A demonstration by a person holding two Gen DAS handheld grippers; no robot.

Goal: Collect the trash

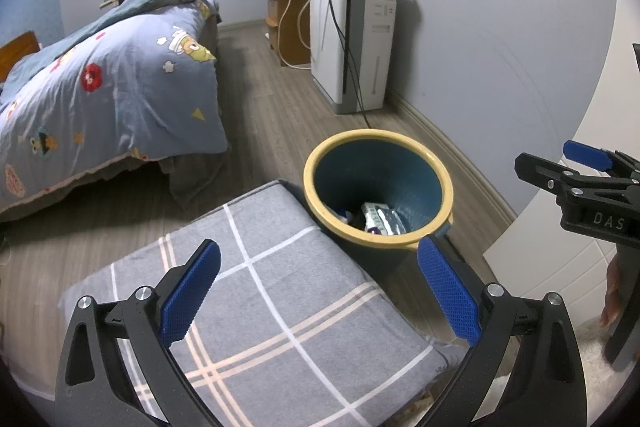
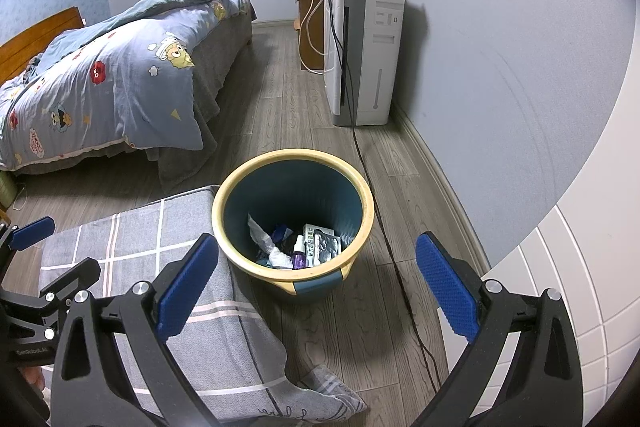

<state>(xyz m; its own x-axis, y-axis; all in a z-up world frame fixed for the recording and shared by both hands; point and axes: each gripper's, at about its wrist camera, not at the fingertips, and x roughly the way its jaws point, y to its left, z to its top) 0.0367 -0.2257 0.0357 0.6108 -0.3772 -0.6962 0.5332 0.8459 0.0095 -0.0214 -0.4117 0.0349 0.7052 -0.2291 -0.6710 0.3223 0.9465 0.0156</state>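
A round dark-blue trash bin with a yellow rim (image 1: 440, 183) (image 2: 224, 187) stands on the wooden floor. Inside lie a white box (image 2: 322, 243), crumpled paper (image 2: 264, 241) and a small purple bottle (image 2: 298, 257); the left wrist view shows only the box (image 1: 382, 219). My left gripper (image 1: 318, 293) hovers open over a grey plaid cushion (image 1: 280, 307), short of the bin, nothing between its blue pads. My right gripper (image 2: 316, 287) is open too, empty, just before the bin. The right gripper (image 1: 586, 157) also shows at the right edge of the left wrist view, the left gripper (image 2: 32, 233) at the left edge of the right.
A bed with a blue cartoon quilt (image 2: 104, 87) fills the left. A white air purifier (image 2: 368, 55) with a router on top stands against the right wall, its black cable (image 2: 384, 227) running along the floor past the bin. A white panel (image 2: 580, 287) is at the right.
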